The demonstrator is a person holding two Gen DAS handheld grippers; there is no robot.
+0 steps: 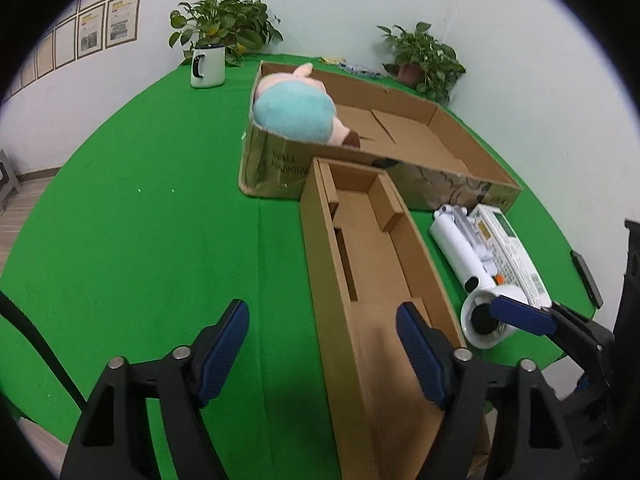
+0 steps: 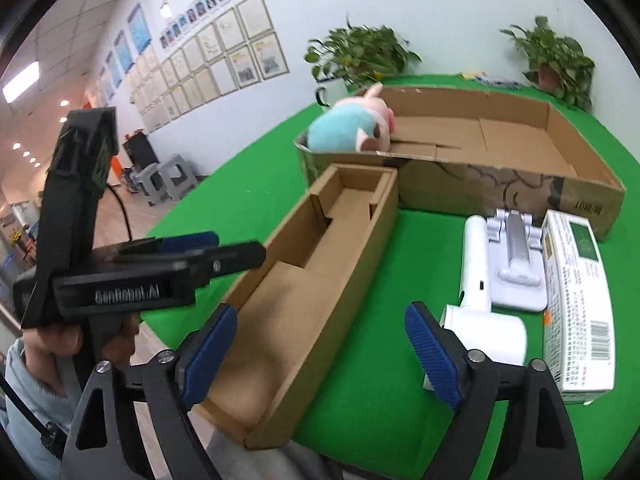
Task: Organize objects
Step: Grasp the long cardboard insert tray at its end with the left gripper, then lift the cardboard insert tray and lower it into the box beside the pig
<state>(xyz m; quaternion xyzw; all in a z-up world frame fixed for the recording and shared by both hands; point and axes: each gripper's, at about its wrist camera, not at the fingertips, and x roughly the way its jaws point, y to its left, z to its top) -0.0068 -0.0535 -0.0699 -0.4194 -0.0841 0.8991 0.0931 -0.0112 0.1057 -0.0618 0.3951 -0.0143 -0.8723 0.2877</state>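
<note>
A long narrow cardboard box (image 1: 372,264) lies open on the green table, also in the right wrist view (image 2: 316,264). Behind it a wide shallow cardboard box (image 1: 420,140) (image 2: 500,148) holds a pink and teal plush toy (image 1: 296,108) (image 2: 352,126). A white handheld device (image 1: 468,268) (image 2: 480,280), a white stand (image 2: 516,256) and a white carton (image 1: 516,256) (image 2: 576,304) lie right of the narrow box. My left gripper (image 1: 324,352) is open and empty over the narrow box's left wall. My right gripper (image 2: 320,356) is open and empty, between the narrow box and the device.
A white mug (image 1: 208,66) and a potted plant (image 1: 224,28) stand at the table's far left. A second potted plant (image 1: 420,60) stands at the far right. A dark flat item (image 1: 586,280) lies at the right table edge. Stools (image 2: 168,180) stand on the floor.
</note>
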